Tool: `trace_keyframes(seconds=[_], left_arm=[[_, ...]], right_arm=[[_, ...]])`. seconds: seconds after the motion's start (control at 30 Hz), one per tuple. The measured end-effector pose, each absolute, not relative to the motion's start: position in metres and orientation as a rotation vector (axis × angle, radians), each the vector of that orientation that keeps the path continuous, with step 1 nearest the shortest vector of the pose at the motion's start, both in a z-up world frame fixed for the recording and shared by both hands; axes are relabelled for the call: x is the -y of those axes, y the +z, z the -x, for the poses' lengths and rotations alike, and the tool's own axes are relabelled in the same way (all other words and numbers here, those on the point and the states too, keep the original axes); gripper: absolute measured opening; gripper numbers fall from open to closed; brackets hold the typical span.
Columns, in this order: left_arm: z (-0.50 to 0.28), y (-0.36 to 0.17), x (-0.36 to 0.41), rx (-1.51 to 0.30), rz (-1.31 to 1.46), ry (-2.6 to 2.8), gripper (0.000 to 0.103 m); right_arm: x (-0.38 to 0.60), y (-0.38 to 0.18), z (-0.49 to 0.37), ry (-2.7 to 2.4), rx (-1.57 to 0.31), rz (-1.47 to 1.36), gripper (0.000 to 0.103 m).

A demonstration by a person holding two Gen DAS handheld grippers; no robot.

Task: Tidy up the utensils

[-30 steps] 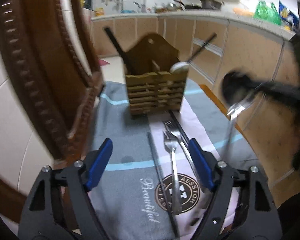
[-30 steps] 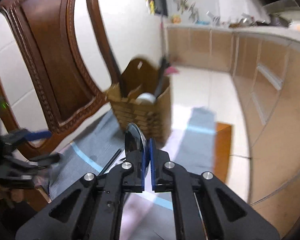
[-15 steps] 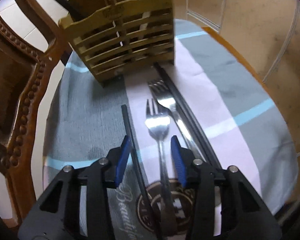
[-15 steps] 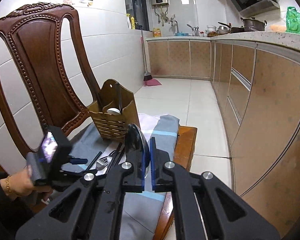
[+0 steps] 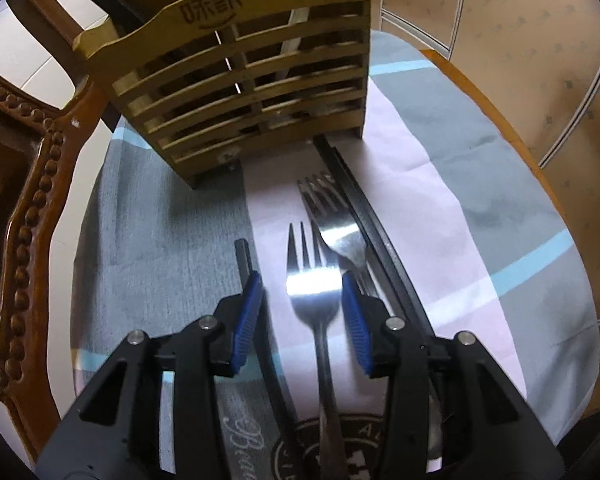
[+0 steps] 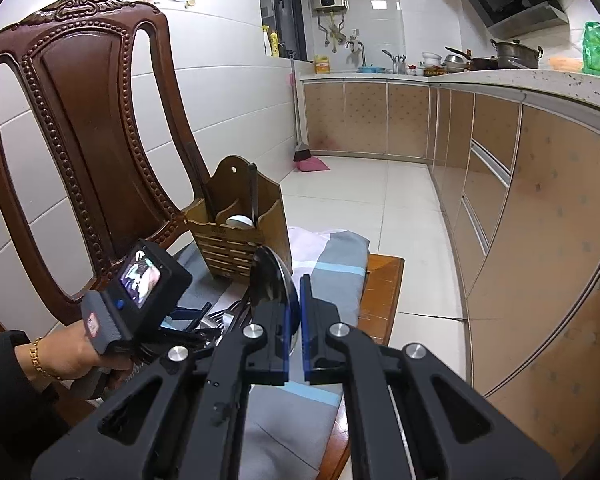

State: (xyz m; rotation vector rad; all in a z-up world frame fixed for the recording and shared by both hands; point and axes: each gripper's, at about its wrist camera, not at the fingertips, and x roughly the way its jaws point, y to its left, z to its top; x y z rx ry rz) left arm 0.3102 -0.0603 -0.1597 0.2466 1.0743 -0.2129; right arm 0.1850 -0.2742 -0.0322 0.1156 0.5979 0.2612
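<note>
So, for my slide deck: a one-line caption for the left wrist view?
Left gripper straddles a steel fork on the grey-pink cloth, before a slatted wooden holder.

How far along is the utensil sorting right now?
Partly done: the wooden holder already has a white spoon and dark utensils. The right gripper grips a spoon; the left gripper straddles a fork, not yet clamped. Another fork and chopsticks remain.

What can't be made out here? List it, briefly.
- Left wrist view: fork handle end, cut off by the bottom edge.
- Left wrist view: wooden holder top, cut off by the upper edge; its slats hide most contents.
- Right wrist view: spoon handle, hidden behind the right gripper fingers.
</note>
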Motion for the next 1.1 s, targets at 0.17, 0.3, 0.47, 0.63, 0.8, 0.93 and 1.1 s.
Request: trace_keyframes(seconds=[0.17,0.3,0.47,0.63,0.8,0.93,1.1], left_arm=[[-0.328,-0.162,0.063,-1.087,-0.212,-0.202,0.04],[-0.337,-0.165,0.063,-1.104,-0.185,-0.207,0.026],[-0.333,-0.15,0.048,-1.078,-0.15,-0.205,0.025],[-0.311,-0.107,0.03,-0.986,-0.117,-0.208,0.024],[-0.276,-0.047,0.015,-0.86,-0.097,-0.217,0.023],[-0.236,0.008,0.0,-0.72,-0.08,-0.211,0.021],[-0.189,0.055,-0.009,-0.607,-0.084,-0.215,0.02]], right_arm=[[0.272,-0.031,-0.186,0.265,-0.597,-0.11,0.005],[0.272,-0.029,-0.185,0.264,-0.595,-0.106,0.005],[0.272,-0.026,-0.186,0.26,-0.591,-0.105,0.005],[0.266,-0.018,-0.181,0.263,-0.575,-0.099,0.005],[0.256,-0.002,-0.172,0.268,-0.553,-0.084,0.005],[0.246,0.021,-0.153,0.234,-0.486,-0.045,0.005],[0.24,0.046,-0.13,0.105,-0.395,0.011,0.005]])
